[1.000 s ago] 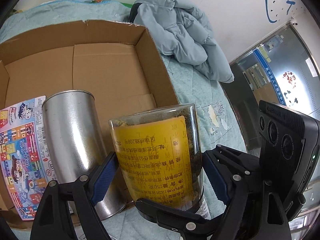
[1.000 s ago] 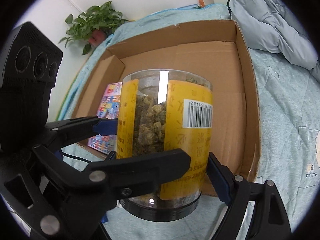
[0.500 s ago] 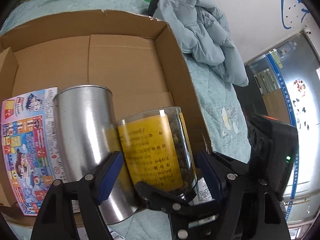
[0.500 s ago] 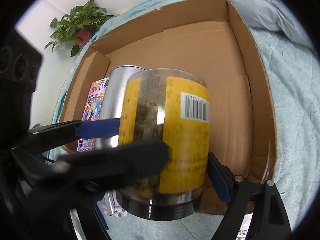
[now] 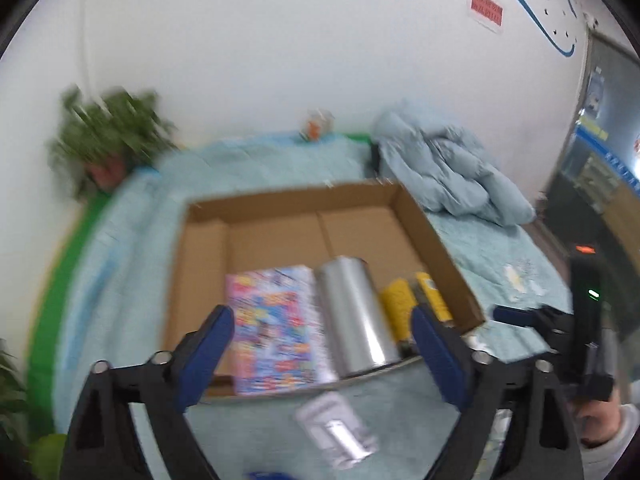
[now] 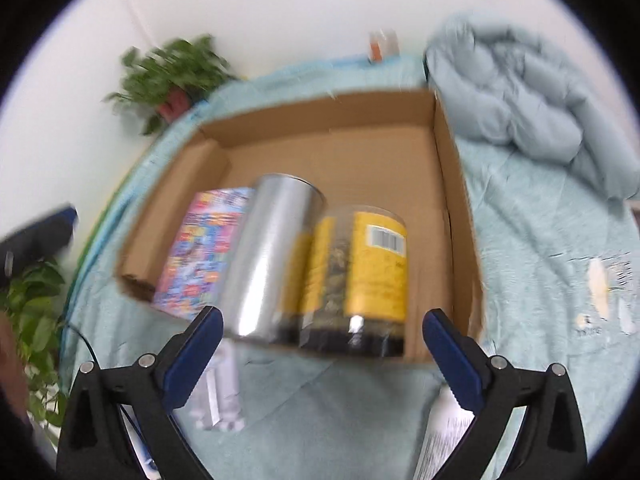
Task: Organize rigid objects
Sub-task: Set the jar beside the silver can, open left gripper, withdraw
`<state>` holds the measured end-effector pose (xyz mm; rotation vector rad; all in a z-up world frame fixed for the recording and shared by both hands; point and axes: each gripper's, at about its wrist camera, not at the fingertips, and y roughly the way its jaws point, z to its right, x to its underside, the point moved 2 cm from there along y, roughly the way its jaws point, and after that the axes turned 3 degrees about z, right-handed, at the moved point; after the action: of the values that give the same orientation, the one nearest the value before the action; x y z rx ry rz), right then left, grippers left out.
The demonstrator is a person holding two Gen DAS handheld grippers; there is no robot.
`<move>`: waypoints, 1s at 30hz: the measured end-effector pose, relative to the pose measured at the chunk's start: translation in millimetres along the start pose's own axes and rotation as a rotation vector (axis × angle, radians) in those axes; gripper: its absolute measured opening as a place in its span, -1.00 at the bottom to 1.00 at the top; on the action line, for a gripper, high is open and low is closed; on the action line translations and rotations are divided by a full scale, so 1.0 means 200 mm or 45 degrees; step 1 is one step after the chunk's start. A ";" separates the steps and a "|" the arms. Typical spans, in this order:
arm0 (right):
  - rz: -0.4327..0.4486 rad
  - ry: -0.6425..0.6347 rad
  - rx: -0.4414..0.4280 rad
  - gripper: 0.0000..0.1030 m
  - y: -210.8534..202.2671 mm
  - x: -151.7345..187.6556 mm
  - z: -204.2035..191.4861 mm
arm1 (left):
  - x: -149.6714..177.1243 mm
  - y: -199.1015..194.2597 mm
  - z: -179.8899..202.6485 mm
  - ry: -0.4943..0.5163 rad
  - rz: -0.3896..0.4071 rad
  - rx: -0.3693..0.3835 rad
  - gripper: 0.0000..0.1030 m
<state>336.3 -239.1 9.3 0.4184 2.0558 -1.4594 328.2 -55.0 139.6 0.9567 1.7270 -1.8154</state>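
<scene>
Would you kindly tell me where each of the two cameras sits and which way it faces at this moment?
Left wrist view: sits on the left hand-held gripper, looking forward and down at the cardboard box; its own opening jaws, empty, frame the view, and the right hand-held gripper shows at the right edge with a hand.
Right wrist view: sits on the right hand-held gripper, looking down into the box from closer; its opening, empty jaws show.
Both share the box, the silver can, the yellow-labelled jar, the colourful packet and the blue jacket.

One box (image 6: 456, 184); two canisters (image 6: 272, 256) (image 6: 360, 268); one booklet (image 6: 200, 252).
</scene>
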 end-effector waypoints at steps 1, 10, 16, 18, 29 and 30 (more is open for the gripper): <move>0.054 -0.054 0.013 0.94 -0.10 0.05 -0.05 | 0.01 -0.13 -0.01 0.040 0.092 -0.081 0.99; 0.309 -0.146 0.085 0.94 -0.40 0.44 -0.24 | 0.52 -0.55 0.12 -0.030 0.312 -0.140 0.99; 0.378 -0.087 0.233 0.94 -0.47 0.59 -0.19 | 0.86 -0.46 0.25 -0.160 0.215 -0.024 0.99; 0.374 -0.090 0.237 0.94 -0.47 0.61 -0.17 | 0.90 -0.43 0.27 -0.192 0.199 -0.001 0.96; 0.420 -0.090 0.317 0.85 -0.45 0.72 -0.10 | 0.91 -0.22 0.31 -0.152 0.121 0.111 0.94; 0.421 -0.088 0.301 0.86 -0.44 0.73 -0.09 | 0.91 -0.21 0.31 -0.172 0.137 0.122 1.00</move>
<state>168.1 -264.6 -9.2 0.7533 1.6694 -1.4895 168.2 -87.5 30.8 0.9235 1.4919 -1.8619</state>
